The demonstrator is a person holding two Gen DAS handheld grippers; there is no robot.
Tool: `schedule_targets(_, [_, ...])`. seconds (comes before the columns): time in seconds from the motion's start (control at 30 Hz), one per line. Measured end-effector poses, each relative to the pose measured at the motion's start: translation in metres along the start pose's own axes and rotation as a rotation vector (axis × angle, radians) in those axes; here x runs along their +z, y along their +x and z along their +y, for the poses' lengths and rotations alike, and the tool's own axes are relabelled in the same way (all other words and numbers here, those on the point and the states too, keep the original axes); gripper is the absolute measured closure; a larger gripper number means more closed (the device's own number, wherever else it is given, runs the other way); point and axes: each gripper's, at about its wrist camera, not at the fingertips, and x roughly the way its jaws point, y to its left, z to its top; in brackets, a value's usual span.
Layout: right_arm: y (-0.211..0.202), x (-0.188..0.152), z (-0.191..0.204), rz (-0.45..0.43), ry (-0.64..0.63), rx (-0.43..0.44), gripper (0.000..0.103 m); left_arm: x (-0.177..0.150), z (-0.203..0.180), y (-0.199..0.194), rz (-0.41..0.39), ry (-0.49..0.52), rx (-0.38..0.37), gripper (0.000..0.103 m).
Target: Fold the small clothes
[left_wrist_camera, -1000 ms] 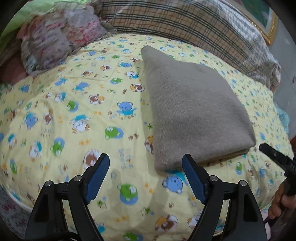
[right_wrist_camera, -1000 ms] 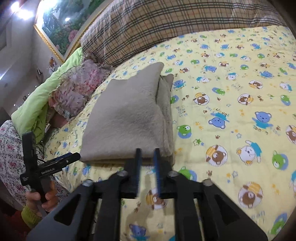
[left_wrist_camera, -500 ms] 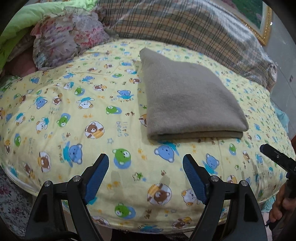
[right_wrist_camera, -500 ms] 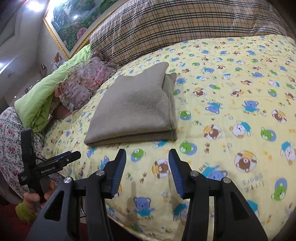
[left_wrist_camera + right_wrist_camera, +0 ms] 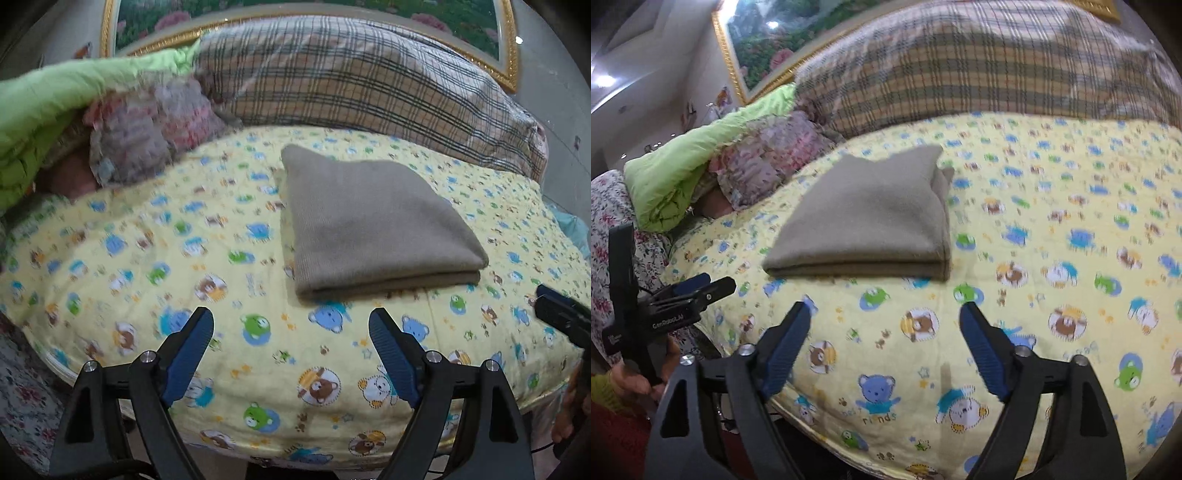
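Note:
A folded grey-brown garment (image 5: 369, 221) lies flat on the yellow bear-print bedspread (image 5: 147, 258), also seen as the folded garment (image 5: 871, 218) in the right wrist view. My left gripper (image 5: 291, 325) hovers near the bed's front edge, short of the garment, its jaws opening with nothing between them. My right gripper (image 5: 884, 314) is likewise back from the garment's near edge, jaws opening wide and empty. The left gripper (image 5: 701, 288) shows at the left of the right wrist view, held by a hand (image 5: 635, 380).
A plaid pillow (image 5: 369, 81) lies along the headboard side. A floral cloth bundle (image 5: 147, 129) and a green quilt (image 5: 44, 110) sit at the back left. A gold-framed painting (image 5: 768, 48) hangs on the wall. The bed's front edge (image 5: 295, 443) is just below the fingers.
Both grippers have drawn back from the folded garment toward the bed's front edge. The right gripper's jaws went from nearly shut to wide apart. The garment stays put.

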Motion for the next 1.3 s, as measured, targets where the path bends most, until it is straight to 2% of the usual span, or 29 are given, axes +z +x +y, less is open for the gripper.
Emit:
schedule_targets(0.2, [-0.018,0.022,0.017,-0.100,-0.082,-0.008,0.001,0.024,-0.004,-0.009,-0.028,0.035,-0.005,0.015])
schedule_targets(0.3, [-0.017,0.027,0.024,-0.130,-0.125,-0.007,0.000,0.029,-0.005,-0.011,-0.076,0.032,-0.005,0.004])
schedule_targets(0.33, [-0.012,0.027,0.025,-0.122,-0.141,-0.015,0.000,0.028,-0.006,-0.010,-0.086,0.036,-0.004,0.001])
schedule_targets(0.47, [0.006,0.021,0.024,-0.078,-0.153,-0.034,0.000,0.022,-0.010,0.001,-0.083,0.063,0.002,0.000])
schedule_targets(0.73, [0.037,0.014,0.017,0.000,-0.135,-0.075,0.000,0.010,-0.009,0.034,0.027,0.058,0.001,0.000])
schedule_targets(1.3, [0.067,0.018,0.016,0.039,-0.116,-0.056,0.000,0.019,-0.004,0.064,0.079,0.019,0.023,0.000])
